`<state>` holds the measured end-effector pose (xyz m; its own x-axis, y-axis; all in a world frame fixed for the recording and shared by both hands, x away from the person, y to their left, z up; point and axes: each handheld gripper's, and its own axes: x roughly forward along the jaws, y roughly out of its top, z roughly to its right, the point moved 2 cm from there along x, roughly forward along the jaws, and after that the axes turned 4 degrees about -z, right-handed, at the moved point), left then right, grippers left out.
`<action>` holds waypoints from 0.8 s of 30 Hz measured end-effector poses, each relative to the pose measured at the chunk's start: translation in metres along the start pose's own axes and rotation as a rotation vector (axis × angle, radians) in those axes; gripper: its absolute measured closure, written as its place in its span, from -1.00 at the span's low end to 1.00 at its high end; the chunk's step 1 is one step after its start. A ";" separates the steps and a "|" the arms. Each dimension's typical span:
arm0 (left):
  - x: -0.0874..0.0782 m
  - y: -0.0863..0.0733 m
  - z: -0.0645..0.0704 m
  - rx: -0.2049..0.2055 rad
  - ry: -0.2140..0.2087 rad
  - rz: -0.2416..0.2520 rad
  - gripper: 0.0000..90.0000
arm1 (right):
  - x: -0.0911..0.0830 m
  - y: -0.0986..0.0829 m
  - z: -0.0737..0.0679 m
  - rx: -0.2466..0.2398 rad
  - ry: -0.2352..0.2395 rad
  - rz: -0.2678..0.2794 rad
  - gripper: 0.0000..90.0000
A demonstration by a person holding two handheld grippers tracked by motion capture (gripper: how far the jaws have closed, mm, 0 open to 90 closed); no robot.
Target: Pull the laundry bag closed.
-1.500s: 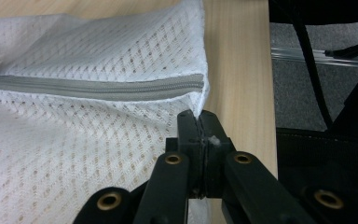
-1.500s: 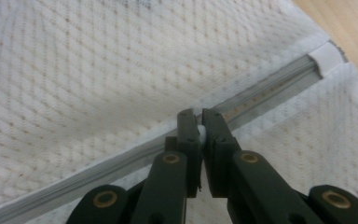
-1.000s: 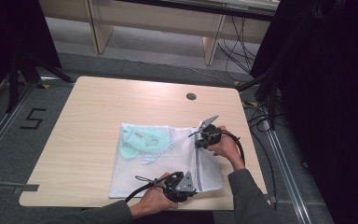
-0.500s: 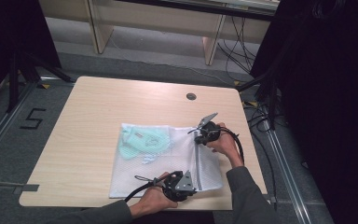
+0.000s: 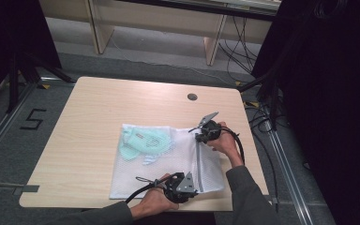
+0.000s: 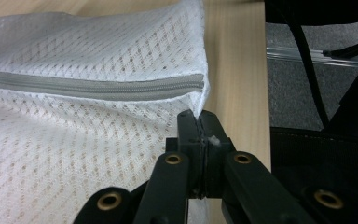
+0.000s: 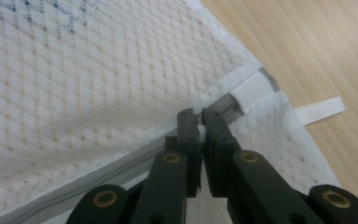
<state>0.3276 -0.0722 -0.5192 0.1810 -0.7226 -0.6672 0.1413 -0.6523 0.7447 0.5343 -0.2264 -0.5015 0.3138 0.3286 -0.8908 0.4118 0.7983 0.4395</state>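
Our left gripper (image 6: 198, 122) has its jaws pressed together on the near corner of the white mesh laundry bag (image 6: 74, 70), right at the fabric edge just below the end of the grey zipper (image 6: 93, 86). In the high view we see that same gripper (image 5: 187, 187) at the near edge of the table (image 5: 98, 108), held in our left hand (image 5: 152, 204), with its cable looping off toward the left over the bag.

Our right gripper (image 7: 198, 116) shows its jaws drawn almost together at the far end of the zipper; a sliver of something pale sits between them, most likely the zipper pull, though we cannot tell for certain what is pinched. Just past the tips lies the white end patch of the zipper, and a small white tab (image 7: 319, 109) sticks out from the bag's edge onto the bare wood. From above, this gripper (image 5: 205, 132) sits at the bag's far right corner, our right hand (image 5: 225, 140) behind it.

The bag (image 5: 178, 161) lies flat on the right half of the table, the zipper (image 5: 198, 164) running along its right side between the two grippers. Pale green clothing (image 5: 143, 143) shows through the mesh in its far left part. Farther back, a round cable hole (image 5: 192, 97) sits in the tabletop, well apart from the bag
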 end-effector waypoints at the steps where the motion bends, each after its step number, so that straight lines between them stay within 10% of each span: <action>1: 0.001 0.000 0.000 0.001 0.003 0.003 0.98 | 0.000 0.000 0.001 -0.002 -0.002 0.001 0.94; 24: -0.003 0.002 -0.006 -0.005 0.019 0.012 0.98 | 0.005 0.005 0.010 0.012 -0.058 0.021 0.94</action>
<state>0.3332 -0.0697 -0.5160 0.2009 -0.7256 -0.6582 0.1441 -0.6427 0.7524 0.5466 -0.2254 -0.5027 0.3715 0.3148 -0.8735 0.4150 0.7853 0.4595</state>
